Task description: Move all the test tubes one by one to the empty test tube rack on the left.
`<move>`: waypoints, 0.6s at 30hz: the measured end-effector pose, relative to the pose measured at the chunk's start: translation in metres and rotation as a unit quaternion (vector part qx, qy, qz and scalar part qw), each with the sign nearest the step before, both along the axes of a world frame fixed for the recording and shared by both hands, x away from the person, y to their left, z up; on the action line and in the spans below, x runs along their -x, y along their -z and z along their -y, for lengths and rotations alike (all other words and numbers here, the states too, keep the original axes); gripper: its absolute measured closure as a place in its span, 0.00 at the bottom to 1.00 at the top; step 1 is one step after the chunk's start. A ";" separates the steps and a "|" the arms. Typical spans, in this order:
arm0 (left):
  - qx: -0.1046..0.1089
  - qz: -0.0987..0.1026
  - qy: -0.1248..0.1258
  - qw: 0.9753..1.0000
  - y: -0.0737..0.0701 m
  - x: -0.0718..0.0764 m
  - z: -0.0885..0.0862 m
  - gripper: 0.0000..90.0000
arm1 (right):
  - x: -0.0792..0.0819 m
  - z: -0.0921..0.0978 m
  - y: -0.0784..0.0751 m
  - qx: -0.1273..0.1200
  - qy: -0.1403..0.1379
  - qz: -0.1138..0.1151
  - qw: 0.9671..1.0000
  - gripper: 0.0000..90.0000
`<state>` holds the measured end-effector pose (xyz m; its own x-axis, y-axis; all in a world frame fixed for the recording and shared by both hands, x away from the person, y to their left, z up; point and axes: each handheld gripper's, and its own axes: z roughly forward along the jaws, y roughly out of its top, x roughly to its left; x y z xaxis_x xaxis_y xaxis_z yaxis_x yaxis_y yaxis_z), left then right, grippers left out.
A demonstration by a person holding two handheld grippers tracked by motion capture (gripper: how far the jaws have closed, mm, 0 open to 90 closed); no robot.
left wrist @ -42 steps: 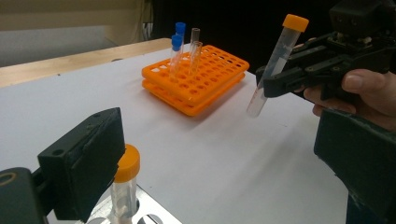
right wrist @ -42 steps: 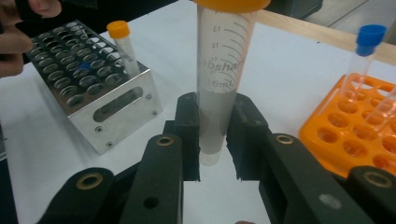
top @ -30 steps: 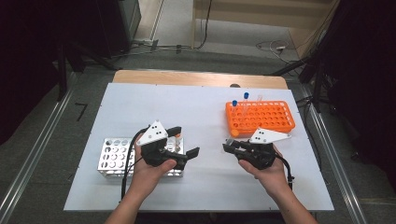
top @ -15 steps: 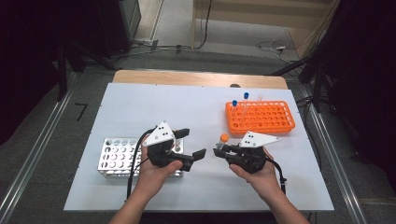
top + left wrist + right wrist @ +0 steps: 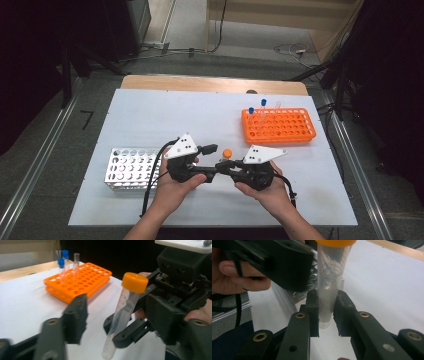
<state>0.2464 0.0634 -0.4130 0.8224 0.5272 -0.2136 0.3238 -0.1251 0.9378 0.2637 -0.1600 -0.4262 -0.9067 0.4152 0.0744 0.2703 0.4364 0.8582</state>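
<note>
Both grippers have drawn together over the table's (image 5: 150,115) front. Right gripper (image 5: 325,312) clamps an orange-capped tube (image 5: 122,315) upright; left gripper (image 5: 135,322) gapes wide around it, between both racks.

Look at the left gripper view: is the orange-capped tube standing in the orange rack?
No, the orange-capped tube is held above the table between the right gripper jaws, apart from the orange rack.
</note>
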 end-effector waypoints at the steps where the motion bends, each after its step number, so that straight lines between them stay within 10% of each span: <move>1: 0.003 0.000 0.003 1.000 0.000 0.000 0.002 0.49 | 0.000 -0.001 0.000 0.000 -0.002 0.002 1.000 0.81; 18: -0.019 0.023 -0.002 1.000 0.001 0.002 0.006 0.82 | 0.003 -0.005 0.001 0.004 -0.008 -0.004 1.000 0.81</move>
